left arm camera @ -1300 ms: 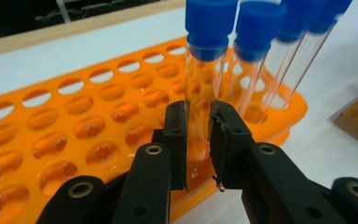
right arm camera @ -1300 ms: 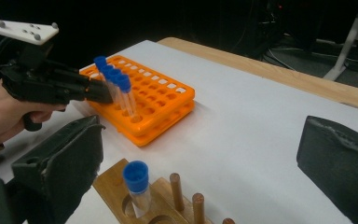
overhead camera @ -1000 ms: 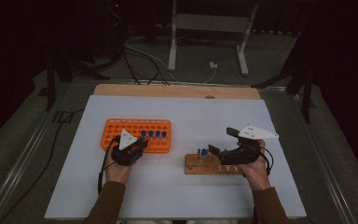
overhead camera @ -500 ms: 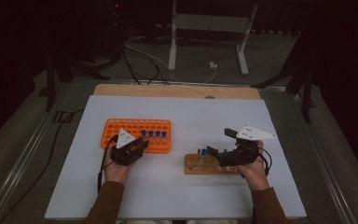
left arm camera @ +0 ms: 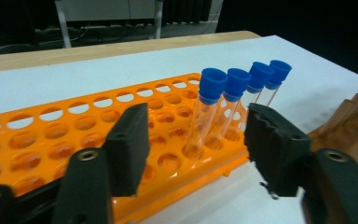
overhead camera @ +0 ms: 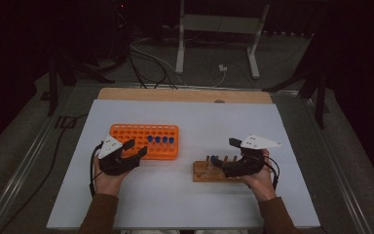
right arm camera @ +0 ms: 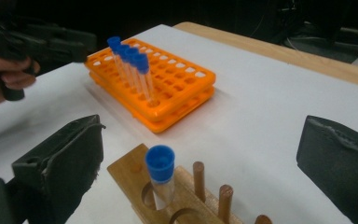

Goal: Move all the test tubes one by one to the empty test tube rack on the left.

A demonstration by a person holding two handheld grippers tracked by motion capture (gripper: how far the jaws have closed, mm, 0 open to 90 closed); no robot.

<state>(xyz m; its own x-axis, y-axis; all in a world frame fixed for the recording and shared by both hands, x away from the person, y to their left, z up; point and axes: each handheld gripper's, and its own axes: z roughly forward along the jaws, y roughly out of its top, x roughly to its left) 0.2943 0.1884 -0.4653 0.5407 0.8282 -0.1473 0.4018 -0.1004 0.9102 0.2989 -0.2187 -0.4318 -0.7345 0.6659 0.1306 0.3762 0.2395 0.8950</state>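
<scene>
An orange rack (overhead camera: 136,134) (left arm camera: 51,140) (right arm camera: 186,79) holds several blue-capped tubes (overhead camera: 159,141) (left arm camera: 213,86) (right arm camera: 130,56) in a row at its right end. My left gripper (overhead camera: 135,147) (left arm camera: 196,126) is just in front of the rack. Its jaws have just been opening and are open; the pads touch nothing, and the tubes stand a little beyond the gap. A wooden stand (overhead camera: 202,171) (right arm camera: 126,170) with pegs carries one blue-capped tube (overhead camera: 213,159) (right arm camera: 161,163). My right gripper (overhead camera: 222,155) (right arm camera: 200,135) is open wide, a jaw on each side of the stand's near end, clear of that tube.
Rack and stand sit on a white sheet (overhead camera: 195,122) that covers the table, with a bare wooden strip (overhead camera: 175,95) along the far edge. Beyond the table stand metal frame legs (overhead camera: 180,44) and cables (overhead camera: 151,56) on the dark floor.
The left gripper's jaws have parted, and the hand has drawn back and up from the tubes in the rack. The right gripper has stayed at the stand.
</scene>
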